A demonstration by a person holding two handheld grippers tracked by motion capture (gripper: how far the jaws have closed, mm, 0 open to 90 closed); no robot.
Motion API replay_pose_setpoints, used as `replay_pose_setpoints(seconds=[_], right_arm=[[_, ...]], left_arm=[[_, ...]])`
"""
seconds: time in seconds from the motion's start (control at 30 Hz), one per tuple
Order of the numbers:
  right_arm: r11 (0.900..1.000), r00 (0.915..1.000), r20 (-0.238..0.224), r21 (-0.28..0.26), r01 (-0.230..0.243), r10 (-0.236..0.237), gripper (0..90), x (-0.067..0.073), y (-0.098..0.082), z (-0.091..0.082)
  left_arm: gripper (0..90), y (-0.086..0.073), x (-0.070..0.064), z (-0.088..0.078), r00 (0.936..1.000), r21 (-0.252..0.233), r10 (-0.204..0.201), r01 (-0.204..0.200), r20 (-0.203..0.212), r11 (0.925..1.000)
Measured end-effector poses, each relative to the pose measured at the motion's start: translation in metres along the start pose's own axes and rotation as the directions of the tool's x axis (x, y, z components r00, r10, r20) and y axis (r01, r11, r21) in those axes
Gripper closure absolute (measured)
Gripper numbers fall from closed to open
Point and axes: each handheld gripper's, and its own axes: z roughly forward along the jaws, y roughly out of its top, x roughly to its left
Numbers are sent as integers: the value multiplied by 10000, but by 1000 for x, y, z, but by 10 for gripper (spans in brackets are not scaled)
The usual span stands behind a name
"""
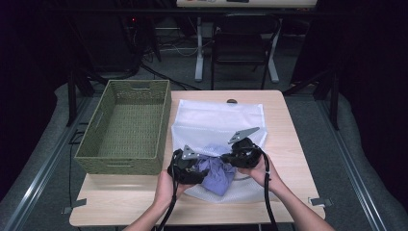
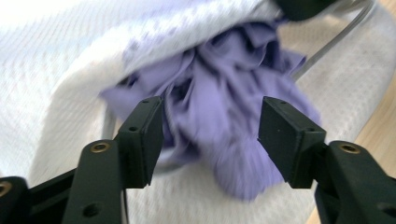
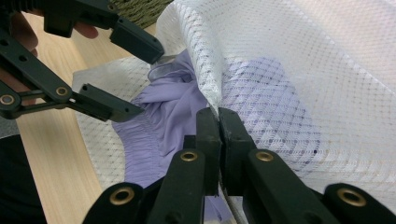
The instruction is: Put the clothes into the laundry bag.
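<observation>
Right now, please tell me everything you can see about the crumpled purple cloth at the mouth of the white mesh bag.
The crumpled purple cloth is soft, thin fabric, bunched into many folds. It lies half inside the white mesh laundry bag, its outer part spilling from the bag's opening towards the near edge of the wooden table. The right gripper is shut on the bag's upper edge, lifting it above the cloth. The left gripper stands open, with the cloth in front of its jaws.

Table (image 1: pixel 288 144), frame centre. Basket (image 1: pixel 126 126), left half of table. Mesh bag (image 1: pixel 216 120), flat on table, just right of basket. Cloth (image 1: pixel 216 173), lower centre, partly inside bag's near opening. Left gripper (image 1: pixel 195 171) left of cloth; right gripper (image 1: pixel 230 158) right of it. Chair (image 1: pixel 240 43), behind table, top centre.
</observation>
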Motion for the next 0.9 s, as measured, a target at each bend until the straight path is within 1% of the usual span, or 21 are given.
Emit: replay_pose_setpoints(seconds=[0.07,0.1,0.13,0.17,0.2,0.23,0.27,0.37,0.47,0.53,0.6,0.63,0.67,0.7,0.73,0.77,0.8,0.83,0.9], right_arm=[[10000,10000,-52,-78,-57,56,883,0,1,0],[9999,10000,-40,-100,-56,56,882,0,1,0],[9999,10000,-57,-144,-75,74,883,0,1,0],[10000,10000,-75,-85,-48,47,883,0,1,0],[10000,10000,-38,-82,-28,28,883,1,2,1],[9999,10000,-60,-124,-23,22,883,1,2,1],[9999,10000,-33,-155,-60,59,883,2,3,1],[9997,9999,-104,-227,-36,34,885,2,5,0],[9998,9999,-140,-205,14,-17,885,2,5,-1],[9997,9998,-173,-243,-44,40,886,2,5,-3],[9993,9997,-222,-381,-57,48,886,1,6,-5],[9991,9997,-254,-414,-60,50,886,1,6,-7],[9985,9996,-278,-534,-106,92,886,2,7,-9],[9982,9994,-324,-583,-115,96,886,1,7,-11],[9978,9994,-327,-641,-166,146,886,2,8,-12],[9978,9994,-308,-647,-165,146,885,2,8,-12],[9983,9993,-342,-568,-143,124,885,1,7,-11],[9986,9993,-330,-497,-185,169,885,0,6,-8],[9993,9996,-198,-329,-203,197,885,-3,4,-4]], left_arm=[[397,0,3,6,9998,135,-175,174,123,9998],[420,0,2,10,9997,249,-161,155,208,9996],[425,1,1,14,9998,307,-147,142,138,9994],[452,3,-1,18,9998,370,-144,138,158,9992],[492,4,-4,22,9999,395,-101,99,37,9992],[505,5,-5,26,10000,368,-13,14,-33,9993],[564,6,-6,29,10000,316,15,-15,-19,9995],[693,5,-3,37,9998,160,-179,178,60,9997],[786,6,-2,36,9999,-79,-146,146,-12,9999],[823,6,-2,33,9998,-227,-215,214,-43,9995],[844,8,-2,32,9995,-494,-279,273,-117,9984],[850,9,-2,32,9991,-728,-381,366,-193,9967],[854,11,-2,31,9989,-917,-401,376,-256,9951],[856,13,-3,30,9990,-992,-268,231,-369,9948],[855,14,-4,31,9987,-1037,-279,234,-418,9943],[849,13,-3,32,9992,-889,-154,120,-379,9960],[835,12,-2,34,9992,-825,-195,165,-358,9965],[803,11,0,35,9994,-663,-290,276,-210,9974],[718,10,4,33,9992,-614,-380,374,-79,9974]])
